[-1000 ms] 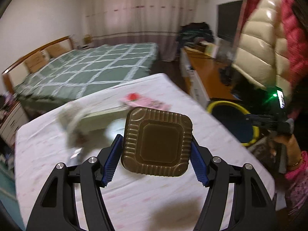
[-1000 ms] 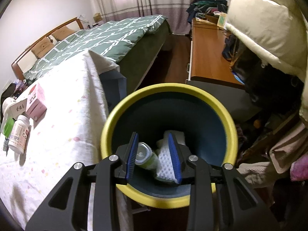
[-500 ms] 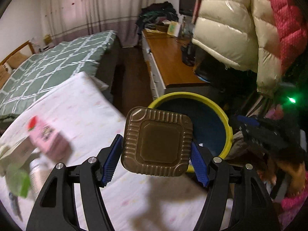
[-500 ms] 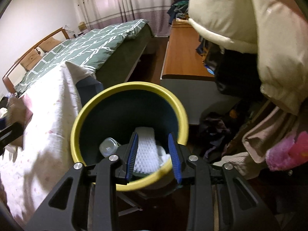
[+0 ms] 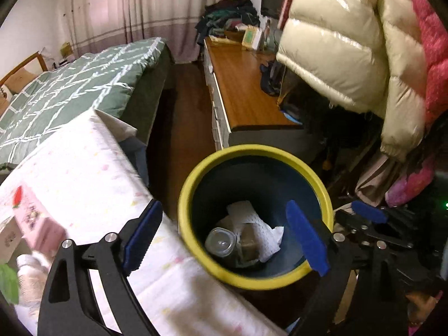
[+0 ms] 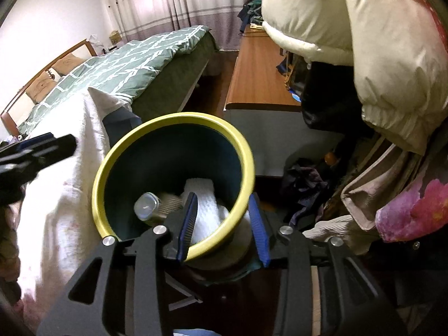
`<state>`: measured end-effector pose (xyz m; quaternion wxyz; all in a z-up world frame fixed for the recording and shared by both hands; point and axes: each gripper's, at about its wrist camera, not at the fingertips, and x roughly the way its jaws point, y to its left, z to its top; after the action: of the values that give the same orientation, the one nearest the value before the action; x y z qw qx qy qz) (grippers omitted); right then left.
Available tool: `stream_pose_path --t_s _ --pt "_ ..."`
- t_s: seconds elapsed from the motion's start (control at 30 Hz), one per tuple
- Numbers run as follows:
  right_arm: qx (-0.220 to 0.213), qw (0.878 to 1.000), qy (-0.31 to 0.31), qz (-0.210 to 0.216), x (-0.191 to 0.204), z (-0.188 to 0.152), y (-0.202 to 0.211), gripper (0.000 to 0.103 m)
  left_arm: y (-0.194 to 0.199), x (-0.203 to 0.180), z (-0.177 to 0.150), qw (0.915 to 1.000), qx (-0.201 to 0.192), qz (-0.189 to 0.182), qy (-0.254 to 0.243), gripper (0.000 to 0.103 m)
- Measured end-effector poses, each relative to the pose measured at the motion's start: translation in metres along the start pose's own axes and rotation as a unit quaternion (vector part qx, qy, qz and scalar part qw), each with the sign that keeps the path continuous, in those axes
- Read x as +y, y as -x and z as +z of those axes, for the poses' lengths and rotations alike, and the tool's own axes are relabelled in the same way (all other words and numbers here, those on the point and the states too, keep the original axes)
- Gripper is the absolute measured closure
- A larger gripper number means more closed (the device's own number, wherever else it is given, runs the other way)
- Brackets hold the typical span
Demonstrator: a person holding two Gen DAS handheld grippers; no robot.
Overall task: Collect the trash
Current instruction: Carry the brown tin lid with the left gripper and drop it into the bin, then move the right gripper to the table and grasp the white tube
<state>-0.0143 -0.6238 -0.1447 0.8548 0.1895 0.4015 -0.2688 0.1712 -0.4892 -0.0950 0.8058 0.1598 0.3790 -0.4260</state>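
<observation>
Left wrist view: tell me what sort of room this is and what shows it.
A lived-in bedroom, most likely. A bed with a green quilt crossed by white lines stands before long striped curtains, a long wooden-topped dresser runs along the wall, and puffy cream and red jackets hang beside it.

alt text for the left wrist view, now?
The left gripper, jaws opening and empty, hangs over a yellow-rimmed bin holding a small jar, white tissue and a brown item. A white-clothed table stands left; the right gripper is at right.
</observation>
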Motion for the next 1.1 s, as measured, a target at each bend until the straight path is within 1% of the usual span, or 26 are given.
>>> stream_pose_path --t_s 0.1,0.17,0.27,0.4,0.43,0.47,0.53,0.63,0.7,0.77,0.8,0.87,0.93,1.0,1.07,1.1 --pt "0.001 1.000 0.005 0.006 0.010 -0.001 -0.001 0.067 0.040 0.022 -0.012 0.9994 -0.032 0.009 0.008 0.011" --pt "0.002 1.000 0.009 0.010 0.019 -0.002 -0.003 0.067 0.066 0.040 -0.023 0.9983 -0.052 0.021 0.016 0.011" --pt "0.003 1.000 0.018 0.018 0.036 -0.001 -0.005 0.067 0.113 0.076 -0.048 0.9947 -0.085 0.043 0.037 0.010" --pt "-0.002 0.999 0.035 0.032 0.065 0.004 -0.003 0.067 0.174 0.141 -0.093 0.9823 -0.129 0.104 0.087 0.010" --pt "-0.005 0.999 0.041 0.035 0.075 0.005 -0.002 0.067 0.188 0.161 -0.106 0.9770 -0.139 0.126 0.101 0.010" --pt "-0.006 0.998 0.045 0.037 0.082 0.006 -0.001 0.067 0.198 0.174 -0.115 0.9731 -0.147 0.141 0.109 0.009" --pt "-0.010 0.997 0.059 0.044 0.103 0.009 0.001 0.066 0.223 0.208 -0.139 0.9596 -0.167 0.185 0.131 0.009" --pt "-0.016 0.995 0.080 0.058 0.138 0.013 0.006 0.066 0.249 0.259 -0.174 0.9402 -0.172 0.245 0.162 0.009" --pt "-0.020 0.993 0.094 0.070 0.163 0.015 0.011 0.066 0.263 0.287 -0.196 0.9277 -0.178 0.272 0.184 0.009" --pt "-0.025 0.990 0.110 0.085 0.193 0.017 0.017 0.065 0.272 0.313 -0.215 0.9127 -0.179 0.302 0.208 0.009" --pt "-0.027 0.988 0.117 0.093 0.207 0.018 0.020 0.064 0.276 0.323 -0.223 0.9058 -0.182 0.313 0.219 0.009" --pt "-0.030 0.985 0.132 0.111 0.238 0.021 0.026 0.063 0.280 0.339 -0.236 0.8976 -0.184 0.322 0.238 0.009" --pt "-0.034 0.980 0.147 0.130 0.267 0.021 0.033 0.063 0.288 0.354 -0.246 0.8921 -0.192 0.312 0.265 0.009" --pt "-0.036 0.974 0.164 0.149 0.297 0.020 0.041 0.062 0.294 0.363 -0.252 0.8884 -0.196 0.308 0.278 0.008" --pt "-0.036 0.967 0.182 0.175 0.333 0.018 0.050 0.062 0.300 0.362 -0.259 0.8829 -0.203 0.320 0.278 0.005" --pt "-0.036 0.965 0.187 0.183 0.344 0.016 0.052 0.062 0.305 0.362 -0.262 0.8776 -0.208 0.333 0.275 0.005"
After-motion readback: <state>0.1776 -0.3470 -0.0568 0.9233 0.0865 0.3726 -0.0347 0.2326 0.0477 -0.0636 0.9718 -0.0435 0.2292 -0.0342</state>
